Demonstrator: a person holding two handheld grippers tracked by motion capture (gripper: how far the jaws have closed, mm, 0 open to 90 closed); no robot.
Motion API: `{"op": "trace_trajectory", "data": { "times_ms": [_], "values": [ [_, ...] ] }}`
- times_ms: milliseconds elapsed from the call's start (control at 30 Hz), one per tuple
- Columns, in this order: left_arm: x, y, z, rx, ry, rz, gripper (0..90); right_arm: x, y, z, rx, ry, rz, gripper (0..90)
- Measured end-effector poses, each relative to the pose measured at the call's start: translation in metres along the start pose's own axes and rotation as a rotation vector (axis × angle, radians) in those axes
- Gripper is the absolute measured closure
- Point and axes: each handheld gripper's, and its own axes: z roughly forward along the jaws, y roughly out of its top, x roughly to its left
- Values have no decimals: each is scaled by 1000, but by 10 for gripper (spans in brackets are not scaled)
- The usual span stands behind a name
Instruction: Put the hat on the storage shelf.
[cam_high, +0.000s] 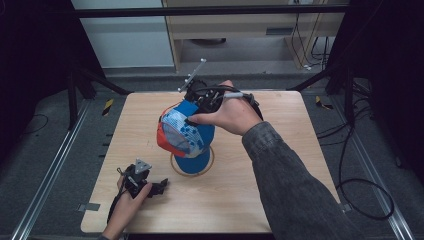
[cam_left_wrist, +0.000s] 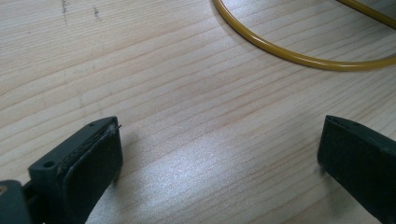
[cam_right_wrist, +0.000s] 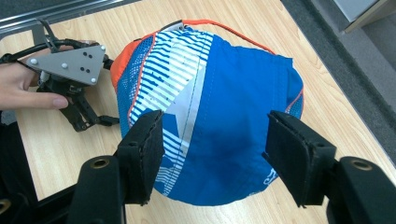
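A blue, white and orange cap (cam_high: 184, 134) (cam_right_wrist: 219, 102) sits raised above the table on a stand with a yellow ring base (cam_high: 173, 165) (cam_left_wrist: 289, 57). My right gripper (cam_high: 192, 107) (cam_right_wrist: 215, 140) hovers over the cap's far side, open, with a jaw to either side of the blue crown and not gripping it. My left gripper (cam_high: 159, 188) (cam_left_wrist: 219, 140) rests low on the wooden table (cam_high: 280, 200) at the front left, open with nothing between its jaws. It also appears in the right gripper view as the left gripper (cam_right_wrist: 95, 122), beside the cap.
Metal rails (cam_high: 45, 175) run along both sides of the table. Cables (cam_high: 360, 195) lie on the floor to the right. A cabinet (cam_high: 250, 30) stands behind the far edge. The person's right sleeve (cam_high: 295, 185) crosses the table's right front.
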Motion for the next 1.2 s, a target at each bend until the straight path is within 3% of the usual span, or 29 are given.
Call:
{"op": "trace_trajectory", "data": {
  "times_ms": [700,1200],
  "values": [
    [0,0,0,0,0,0,0,-2,-24,-15,-85,-31,27,241],
    [0,0,0,-1,0,0,0,-13,-73,-25,-157,-111,91,117]
  ]
}}
